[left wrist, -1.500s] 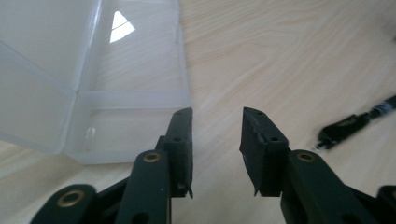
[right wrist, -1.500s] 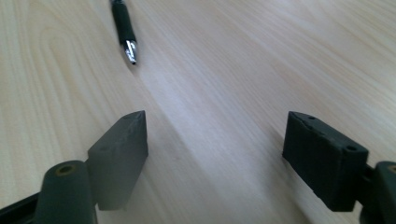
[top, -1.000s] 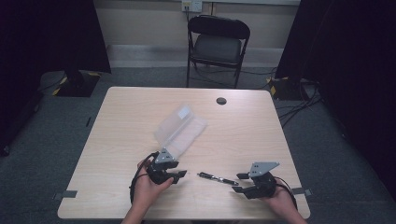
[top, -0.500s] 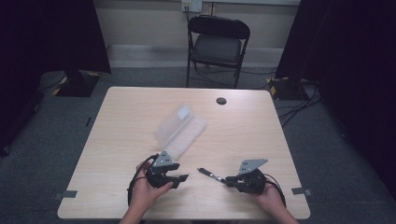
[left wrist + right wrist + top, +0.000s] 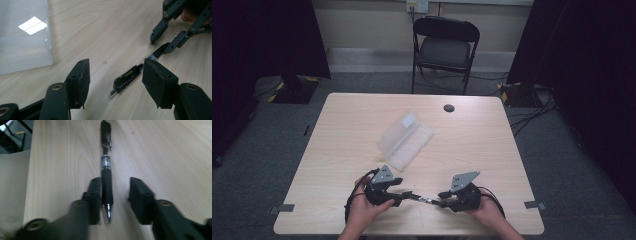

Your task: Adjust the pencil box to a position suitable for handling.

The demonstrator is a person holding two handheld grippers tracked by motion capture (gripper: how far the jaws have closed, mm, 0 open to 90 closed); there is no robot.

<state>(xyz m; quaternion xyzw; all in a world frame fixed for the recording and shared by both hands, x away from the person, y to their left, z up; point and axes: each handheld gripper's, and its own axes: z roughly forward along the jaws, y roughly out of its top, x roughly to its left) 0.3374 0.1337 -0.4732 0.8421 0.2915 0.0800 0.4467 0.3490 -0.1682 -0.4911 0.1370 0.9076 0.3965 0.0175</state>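
While both hand-held grippers rest at the near edge of the pale wood tabletop (image 5: 337,145), a black pen (image 5: 424,200) lies flat between them. Left hand-held gripper (image 5: 404,196): released, jaws just widening. Right hand-held gripper (image 5: 443,200): reopening, pen tip between unpressed pads. Farther off: clear plastic case (image 5: 404,140), black folding chair (image 5: 445,50), grey carpet.

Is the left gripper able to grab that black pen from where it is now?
Probably yes. The pen lies flat on the table, its clip end between the open left gripper. The right gripper sits open around the tip end, not blocking the clip end.
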